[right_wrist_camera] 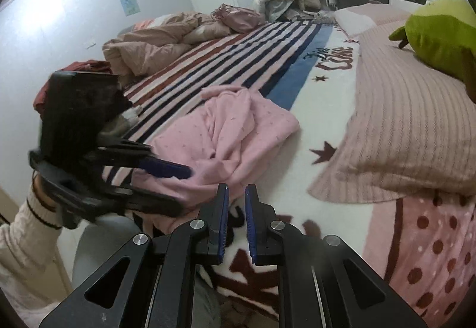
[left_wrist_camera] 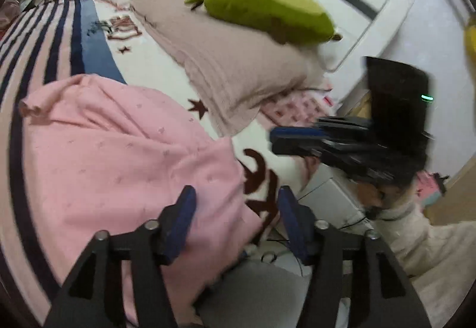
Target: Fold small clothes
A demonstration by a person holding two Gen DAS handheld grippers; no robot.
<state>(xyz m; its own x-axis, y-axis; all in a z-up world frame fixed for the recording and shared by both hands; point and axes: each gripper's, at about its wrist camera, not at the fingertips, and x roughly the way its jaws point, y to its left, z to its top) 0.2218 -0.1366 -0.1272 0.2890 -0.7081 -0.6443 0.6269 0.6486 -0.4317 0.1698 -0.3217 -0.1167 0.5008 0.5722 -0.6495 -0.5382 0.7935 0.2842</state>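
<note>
While left tongs [left_wrist_camera: 235, 203] gape over pink garment [left_wrist_camera: 119, 149], right tongs [right_wrist_camera: 237, 194] nearly closed

Pink speckled garment [right_wrist_camera: 229, 131], rumpled and loosely bunched, lying on the bed's near edge beside striped blanket

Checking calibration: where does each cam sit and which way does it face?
Left wrist: on the left gripper, open, over the pink garment, facing the pillow and green plush; right gripper and a sleeve at right.
Right wrist: on the right gripper, low, facing along the striped blanket; left gripper at left.
Shared: garment, pillow, plush, blanket.
</note>
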